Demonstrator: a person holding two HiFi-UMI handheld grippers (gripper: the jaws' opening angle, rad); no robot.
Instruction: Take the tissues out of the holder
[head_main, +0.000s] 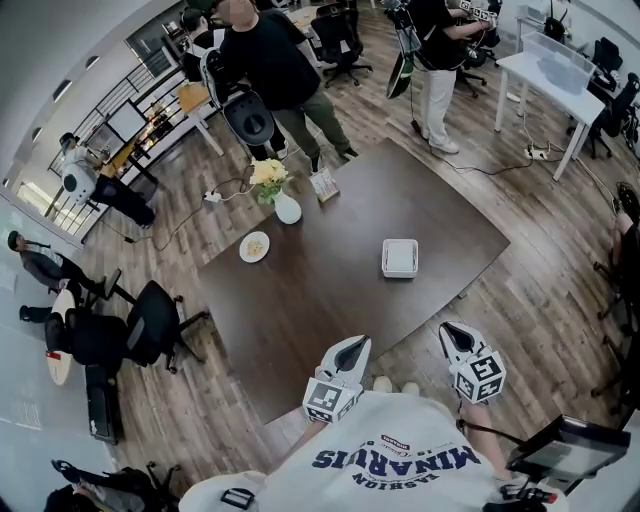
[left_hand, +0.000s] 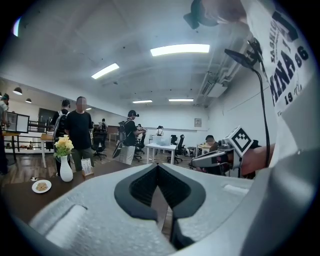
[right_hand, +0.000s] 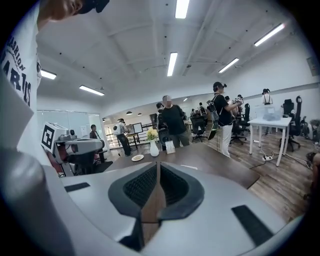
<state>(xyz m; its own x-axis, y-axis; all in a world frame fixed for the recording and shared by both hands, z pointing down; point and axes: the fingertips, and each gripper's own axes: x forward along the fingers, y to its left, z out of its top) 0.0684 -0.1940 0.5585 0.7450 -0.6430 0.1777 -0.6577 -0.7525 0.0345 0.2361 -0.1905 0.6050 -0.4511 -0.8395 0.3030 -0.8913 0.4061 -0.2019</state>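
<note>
A white square tissue holder (head_main: 399, 257) with white tissues in it sits on the right part of the dark wooden table (head_main: 330, 290). Both grippers hover near the table's near edge, well short of the holder. My left gripper (head_main: 357, 344) has its jaws together and nothing between them; the left gripper view shows its tips (left_hand: 158, 166) meeting. My right gripper (head_main: 451, 330) is off the table's near right corner, shut and empty too, its tips (right_hand: 158, 165) closed in the right gripper view. Each gripper shows in the other's view.
A white vase of yellow flowers (head_main: 285, 205), a small plate (head_main: 254, 246) and a card stand (head_main: 324, 184) sit at the table's far left. Several people stand beyond the far edge. Black office chairs (head_main: 150, 320) are at the left, and a white table (head_main: 555, 65) is far right.
</note>
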